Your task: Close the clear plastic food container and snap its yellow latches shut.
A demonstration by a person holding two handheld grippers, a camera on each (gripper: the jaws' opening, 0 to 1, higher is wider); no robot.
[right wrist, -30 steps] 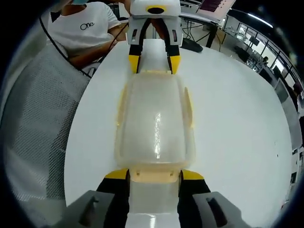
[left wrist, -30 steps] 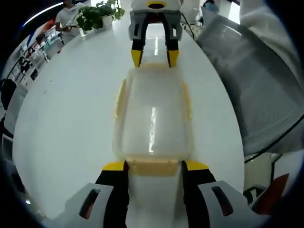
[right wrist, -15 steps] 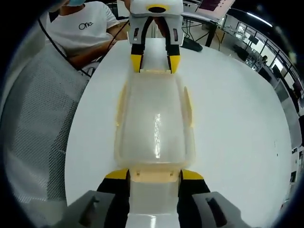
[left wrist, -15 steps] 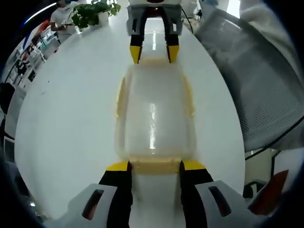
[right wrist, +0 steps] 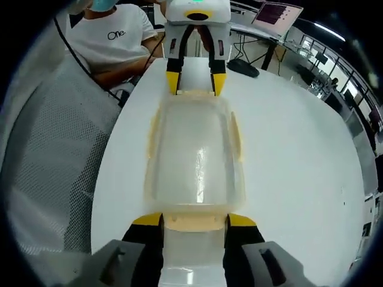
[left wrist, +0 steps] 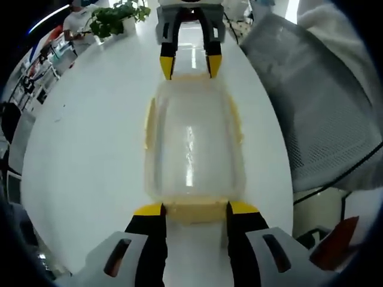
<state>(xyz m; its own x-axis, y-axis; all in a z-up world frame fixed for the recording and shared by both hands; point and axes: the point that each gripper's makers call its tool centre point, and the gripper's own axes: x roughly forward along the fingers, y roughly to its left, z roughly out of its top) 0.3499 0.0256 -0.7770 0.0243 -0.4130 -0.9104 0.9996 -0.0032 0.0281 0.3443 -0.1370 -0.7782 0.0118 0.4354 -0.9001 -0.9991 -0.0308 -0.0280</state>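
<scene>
The left gripper view is looking from close behind its own jaws along the clear container [left wrist: 192,146] toward the right gripper [left wrist: 185,63] at the far end. The right gripper view is facing the opposite way, from the other end, toward the left gripper [right wrist: 195,81]. Both are sharing the container and the white table [right wrist: 299,149] around it.

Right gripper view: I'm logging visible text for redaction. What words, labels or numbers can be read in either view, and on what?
"One": dark print on the chest of the white T-shirt of a person seated beyond the table.
Monitor at the top right: lit screen, content too small to read.
Nothing legible on the container.
</scene>
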